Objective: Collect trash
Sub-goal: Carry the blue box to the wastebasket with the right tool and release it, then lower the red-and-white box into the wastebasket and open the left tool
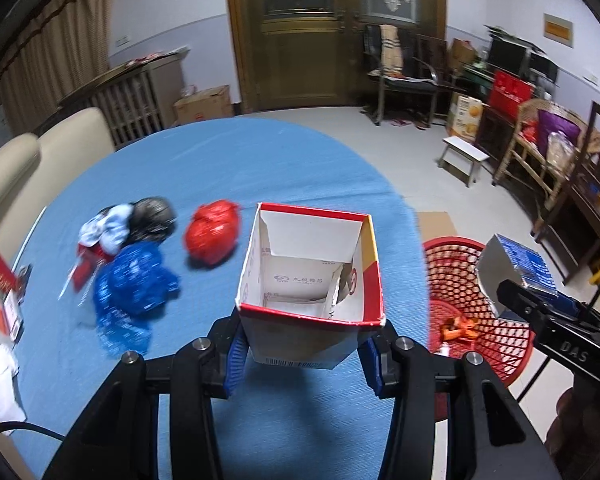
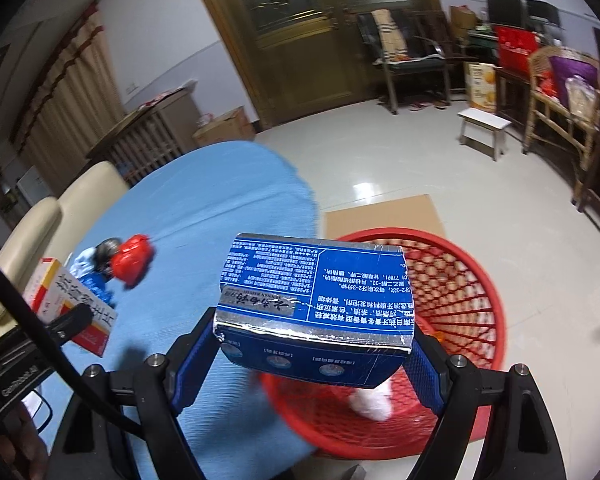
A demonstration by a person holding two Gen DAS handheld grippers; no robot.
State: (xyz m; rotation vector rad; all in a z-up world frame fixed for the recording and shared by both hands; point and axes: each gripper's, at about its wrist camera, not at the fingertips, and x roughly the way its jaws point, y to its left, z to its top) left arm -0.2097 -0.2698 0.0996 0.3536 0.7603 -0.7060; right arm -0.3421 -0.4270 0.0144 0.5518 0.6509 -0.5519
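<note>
Red mesh of the basket [image 2: 466, 280] fills the lower right of the right wrist view, standing on the floor just beside the worktop [image 2: 204, 200] edge. The right claw [image 2: 312, 364] is clenched on a blue box [image 2: 320, 300], whose long axis runs across the claw, left to right, over the basket's near rim. Only this view shows something white, blurred, low in the basket.

The left wrist view shows the left claw [image 1: 304, 350] grasping an open carton [image 1: 312, 276], red-rimmed, mouth facing up and away, above the blue worktop [image 1: 228, 160] near its right edge. The basket [image 1: 460, 280] lies past that edge, with orange scraps [image 1: 460, 326] inside. The right claw [image 1: 536, 308] and blue box [image 1: 516, 268] hang over it.

Only this view shows the trash left of the carton clearly: a red wad [image 1: 212, 232], a blue wad [image 1: 132, 280], a dark lump [image 1: 152, 214]. Bare cloth lies behind them.
</note>
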